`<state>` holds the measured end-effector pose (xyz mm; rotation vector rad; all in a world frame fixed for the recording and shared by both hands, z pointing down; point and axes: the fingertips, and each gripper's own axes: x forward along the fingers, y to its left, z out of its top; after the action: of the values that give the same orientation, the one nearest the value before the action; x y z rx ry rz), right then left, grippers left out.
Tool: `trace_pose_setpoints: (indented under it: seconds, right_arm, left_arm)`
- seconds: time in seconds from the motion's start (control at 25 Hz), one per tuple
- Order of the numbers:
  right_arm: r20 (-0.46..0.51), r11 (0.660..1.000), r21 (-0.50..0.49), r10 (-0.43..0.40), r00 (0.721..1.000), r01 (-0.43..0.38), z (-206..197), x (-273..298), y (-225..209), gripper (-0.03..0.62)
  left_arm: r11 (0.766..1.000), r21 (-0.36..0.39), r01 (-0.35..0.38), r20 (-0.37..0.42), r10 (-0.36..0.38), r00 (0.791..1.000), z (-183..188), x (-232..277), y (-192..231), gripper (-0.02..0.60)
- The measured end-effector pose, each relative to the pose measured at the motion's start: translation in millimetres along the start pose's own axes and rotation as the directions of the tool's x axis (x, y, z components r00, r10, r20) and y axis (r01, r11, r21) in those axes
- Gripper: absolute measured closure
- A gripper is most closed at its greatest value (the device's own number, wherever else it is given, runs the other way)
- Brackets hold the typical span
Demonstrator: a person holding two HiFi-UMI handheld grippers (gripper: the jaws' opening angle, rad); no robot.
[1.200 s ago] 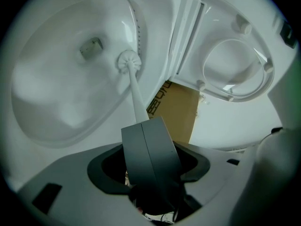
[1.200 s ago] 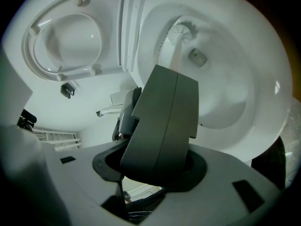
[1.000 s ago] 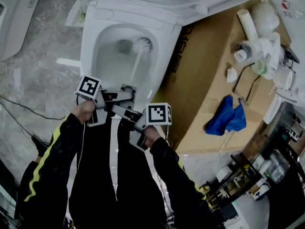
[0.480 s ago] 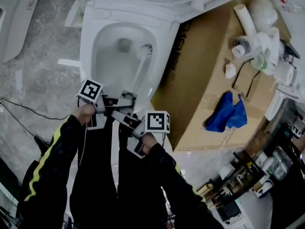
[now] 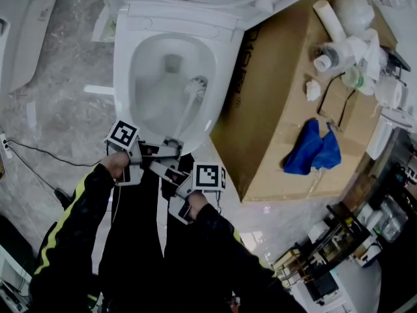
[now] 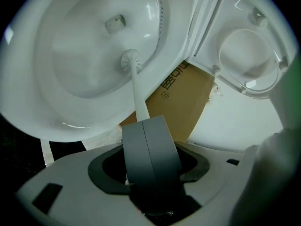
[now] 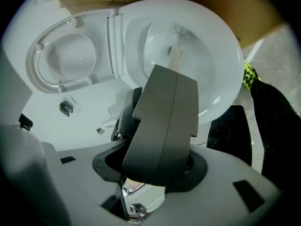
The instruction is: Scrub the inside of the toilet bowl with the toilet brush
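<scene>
Toilet brush [image 5: 195, 87] in mid-stroke. The bristle head lies against the inner wall of the toilet bowl [image 5: 122, 77] at about 3 o'clock from the bowl's centre, and its white handle slants back to the near rim at 6 o'clock. A second ago the head sat higher, at about 2 o'clock beside the drain opening. It has since been drawn down the right wall toward the person, so the scrub is judged under way on that side, with the left wall yet to be shown covered. The left gripper [image 5: 171, 147] has its jaws pressed together on the handle. The right gripper [image 5: 164, 168], just behind at 5 o'clock, appears likewise closed on the handle's end. A cardboard box [image 5: 273, 96] flanks the toilet at 3 o'clock and carries a blue cloth [image 5: 313, 152].
</scene>
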<state>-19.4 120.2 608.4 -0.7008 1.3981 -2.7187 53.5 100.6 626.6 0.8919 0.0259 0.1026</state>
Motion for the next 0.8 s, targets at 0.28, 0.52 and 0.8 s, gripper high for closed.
trace_pose_setpoints:
  seconds: [0.28, 0.52, 0.8]
  right_arm:
    - [0.021, 0.993, 0.11, 0.039, 0.999, -0.041, -27, 4, 0, 0.385]
    - [0.015, 0.984, 0.171, 0.055, 0.998, -0.057, -46, 4, 1, 0.385]
    - [-0.018, 0.967, 0.239, 0.098, 0.995, -0.091, -74, 4, 6, 0.385]
  left_arm:
    - [0.996, -0.06, -0.066, -0.032, 0.064, 0.997, -25, -10, 12, 0.322]
    - [0.988, -0.1, -0.116, -0.028, 0.113, 0.993, -43, -18, 18, 0.322]
    - [0.975, -0.152, -0.159, -0.01, 0.16, 0.987, -69, -28, 22, 0.322]
